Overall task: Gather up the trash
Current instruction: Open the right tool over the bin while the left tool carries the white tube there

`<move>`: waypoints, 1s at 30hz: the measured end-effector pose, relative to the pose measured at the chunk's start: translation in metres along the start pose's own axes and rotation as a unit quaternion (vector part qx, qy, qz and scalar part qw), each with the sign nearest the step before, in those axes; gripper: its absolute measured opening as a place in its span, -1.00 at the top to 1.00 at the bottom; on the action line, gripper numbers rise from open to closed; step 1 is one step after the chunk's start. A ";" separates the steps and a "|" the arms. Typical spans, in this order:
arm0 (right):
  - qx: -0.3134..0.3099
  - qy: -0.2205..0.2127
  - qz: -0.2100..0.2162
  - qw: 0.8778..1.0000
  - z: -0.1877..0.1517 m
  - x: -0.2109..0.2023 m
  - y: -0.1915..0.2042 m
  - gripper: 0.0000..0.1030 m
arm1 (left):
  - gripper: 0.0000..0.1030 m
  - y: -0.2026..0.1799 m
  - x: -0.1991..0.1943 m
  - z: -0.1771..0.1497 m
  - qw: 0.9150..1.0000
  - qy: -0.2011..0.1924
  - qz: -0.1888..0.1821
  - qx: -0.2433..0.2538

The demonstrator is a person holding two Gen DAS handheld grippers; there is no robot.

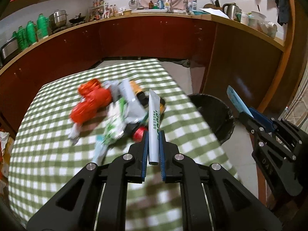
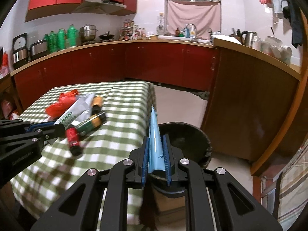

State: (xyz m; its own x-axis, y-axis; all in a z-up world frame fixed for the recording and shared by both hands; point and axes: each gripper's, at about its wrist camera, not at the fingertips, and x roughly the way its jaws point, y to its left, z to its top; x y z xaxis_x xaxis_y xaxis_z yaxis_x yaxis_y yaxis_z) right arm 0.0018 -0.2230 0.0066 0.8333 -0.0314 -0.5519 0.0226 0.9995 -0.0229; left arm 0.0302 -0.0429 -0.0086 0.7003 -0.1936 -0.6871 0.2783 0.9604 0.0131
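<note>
The left gripper is clamping a white toothpaste-style tube with green lettering between its 2 blue-padded fingers, the tube standing nearly upright above the green-and-white checked tablecloth. The right gripper is pinching a flattened pale blue tube, its crimped end pointing upward, over the near rim of the round black trash bin standing on the floor just beside the cloth-covered table's right edge.

Left of the bin, on the tablecloth, the remaining trash is lying in 1 loose pile: a crumpled orange-red plastic wrapper, a white-and-green printed packet, a grey foil pouch, a small bottle with a red label and a green-and-orange labelled bottle. The pile is blurring in the left wrist view, so finer detail cannot be told.

Beyond the bin, dark red kitchen cabinets with a pale wooden counter are curving around the room. On that counter, 4 green thermos flasks, a steel stockpot and a steel kettle are standing.
</note>
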 end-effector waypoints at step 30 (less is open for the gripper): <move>0.057 0.047 -0.053 0.996 0.012 0.107 -0.078 0.54 | 0.43 -0.093 0.158 0.081 0.995 0.081 0.019 0.053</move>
State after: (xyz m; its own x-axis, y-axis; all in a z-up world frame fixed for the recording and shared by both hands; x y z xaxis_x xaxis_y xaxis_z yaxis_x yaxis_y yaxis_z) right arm 0.0963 -0.3041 -0.0405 0.7674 -0.1327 -0.6273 0.1752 0.9845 0.0060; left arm 0.1678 -0.1793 -0.0594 0.5995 -0.1138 -0.7922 0.3267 0.9384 0.1124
